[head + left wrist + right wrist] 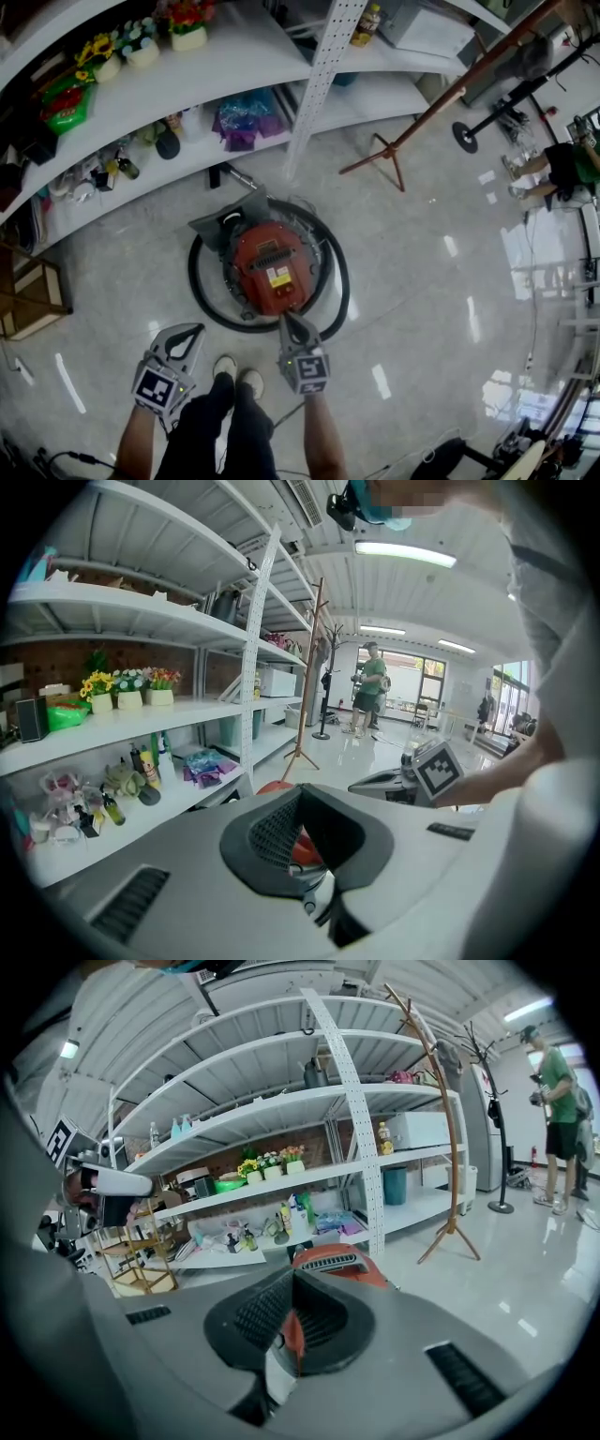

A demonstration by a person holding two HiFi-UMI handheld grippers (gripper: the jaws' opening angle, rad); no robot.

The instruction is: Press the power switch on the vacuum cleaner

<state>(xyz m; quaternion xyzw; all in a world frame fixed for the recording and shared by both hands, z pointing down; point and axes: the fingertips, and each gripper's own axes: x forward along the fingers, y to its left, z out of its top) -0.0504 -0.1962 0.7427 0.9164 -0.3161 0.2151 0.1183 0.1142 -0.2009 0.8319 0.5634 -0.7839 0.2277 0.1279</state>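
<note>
A round red vacuum cleaner (270, 265) sits on the glossy floor, ringed by its coiled black hose (199, 298). A yellow label (278, 277) lies on its top, near a black vent. My right gripper (286, 320) is shut, and its tip rests at the vacuum's near edge. In the right gripper view the red body (339, 1263) fills the space just past the shut jaws (294, 1281). My left gripper (185, 336) hangs shut to the left, off the vacuum and above the floor. From the left gripper view (300, 791) a sliver of red (277, 786) shows.
White shelves (141, 103) with flower pots, bottles and bags run behind the vacuum. A wooden coat stand (389, 155) leans at the right. A wooden rack (33, 295) stands at the left. The person's shoes (236, 370) are between the grippers. Another person (561, 1119) stands far off.
</note>
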